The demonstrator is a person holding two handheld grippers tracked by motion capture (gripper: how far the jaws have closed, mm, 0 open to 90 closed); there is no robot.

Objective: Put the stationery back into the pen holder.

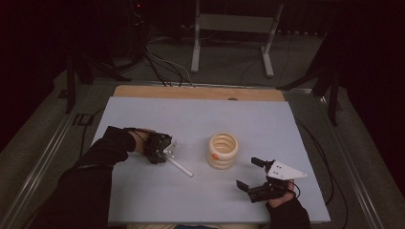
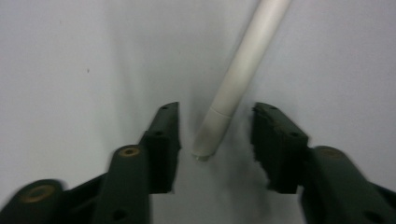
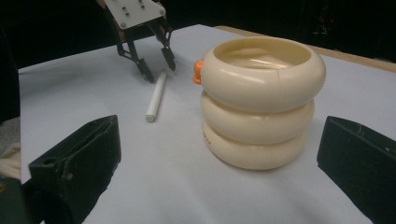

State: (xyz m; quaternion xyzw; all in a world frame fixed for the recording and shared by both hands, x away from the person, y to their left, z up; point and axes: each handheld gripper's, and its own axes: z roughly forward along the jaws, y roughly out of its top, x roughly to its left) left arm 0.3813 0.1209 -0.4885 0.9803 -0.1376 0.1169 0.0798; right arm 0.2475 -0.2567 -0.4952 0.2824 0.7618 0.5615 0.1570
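Grey mat (image 1: 143,114): left gripper (image 2: 215,135) tipped down, jaws straddling white rod (image 2: 243,70), not touching; right gripper (image 1: 255,172) agape near front edge.

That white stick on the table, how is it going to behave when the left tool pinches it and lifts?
The white stick looks straight and rigid, so it probably won't flop. Being round and smooth, it may roll or slip on the flat table. The left tool straddles one end, pads not touching, so it may droop when lifted.

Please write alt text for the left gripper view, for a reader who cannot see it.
A white stick lies on the pale table, its near end between the two black fingers of the left gripper. Neither finger touches it.
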